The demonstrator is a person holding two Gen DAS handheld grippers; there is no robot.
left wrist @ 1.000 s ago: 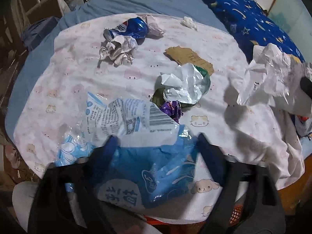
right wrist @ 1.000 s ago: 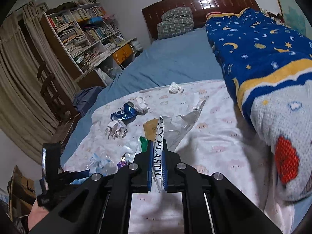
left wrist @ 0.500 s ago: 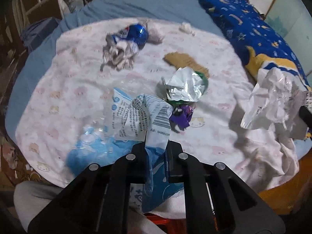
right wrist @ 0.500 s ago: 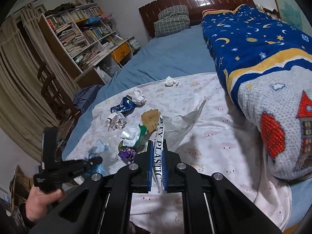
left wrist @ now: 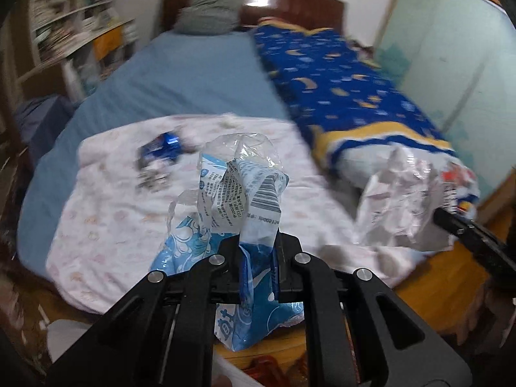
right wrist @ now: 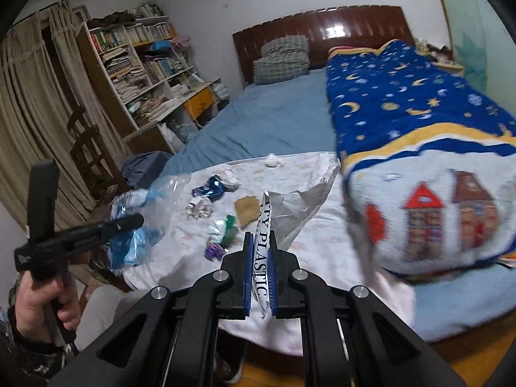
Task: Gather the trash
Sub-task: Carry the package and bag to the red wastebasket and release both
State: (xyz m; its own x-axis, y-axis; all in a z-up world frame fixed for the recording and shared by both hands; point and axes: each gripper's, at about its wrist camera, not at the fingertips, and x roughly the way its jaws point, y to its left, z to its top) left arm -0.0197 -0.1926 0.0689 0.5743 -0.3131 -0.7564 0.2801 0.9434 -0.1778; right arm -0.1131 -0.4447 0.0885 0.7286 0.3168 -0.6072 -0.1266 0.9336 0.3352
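Left hand [right wrist: 48,296]: gripping the handle of the left gripper [left wrist: 258,246], at the far left of the right wrist view. Its fingers are pinching tight on a blue-and-clear plastic wrapper [left wrist: 238,193], which is hanging in the air off the near edge of the bed, barcode panel showing above the fingertips.

White patterned cloth [right wrist: 322,235]: lying over the foot of the blue sheet [right wrist: 277,119]. Trash is resting on it: a crushed blue can [right wrist: 209,190], crumpled white paper [right wrist: 198,209] just beside it, a green-and-white wrapper [right wrist: 224,227], a purple wrapper [right wrist: 214,251] near that, a brown cardboard scrap [right wrist: 246,208], and a small white wad [right wrist: 272,160] at the far edge.

Right gripper [right wrist: 260,254]: fingers are closing nearly fully on the rim of a white plastic bag [right wrist: 296,206] printed "PLASTIC", holding it above the cloth.

Star-patterned blue blanket [right wrist: 403,103]: lying along the right side of the bed.
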